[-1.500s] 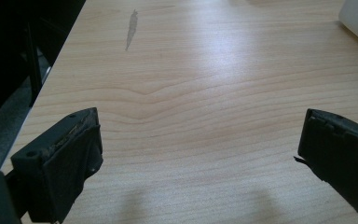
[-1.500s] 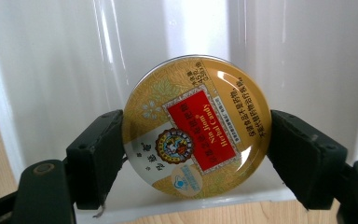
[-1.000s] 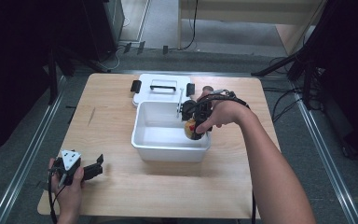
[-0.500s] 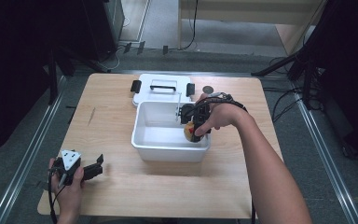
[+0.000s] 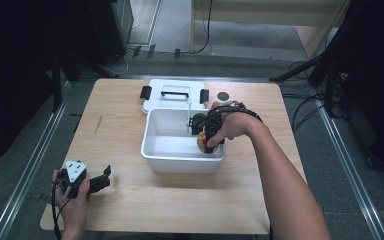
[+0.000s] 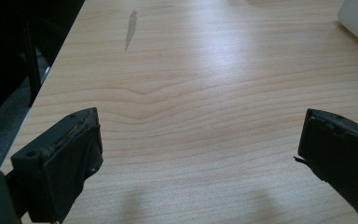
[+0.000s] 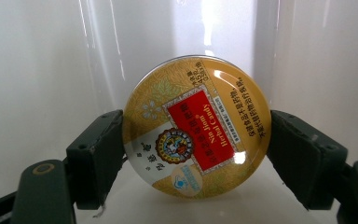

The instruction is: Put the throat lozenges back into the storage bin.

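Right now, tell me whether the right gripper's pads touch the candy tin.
Touching: in the right gripper view, the right gripper presses both pads against the candy tin rim.

A light wooden table (image 5: pixel 130 125) bears a white tub (image 5: pixel 180 159) and white lid (image 5: pixel 175 95)

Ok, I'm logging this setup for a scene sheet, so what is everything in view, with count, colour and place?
table: one, light wood, under everything.
bin: one, white, open, mid-table.
lid: one, white with a handle and black clips, flat behind the bin.
tin: one, round, gold with a red label, inside the bin between the right gripper's jaws.
disc: one, dark, small, on the table right of the lid.
left gripper: one, black with a grey plate, near the table's front left corner, jaws wide apart over bare wood.
right gripper: one, black, inside the bin, clamped on the tin.
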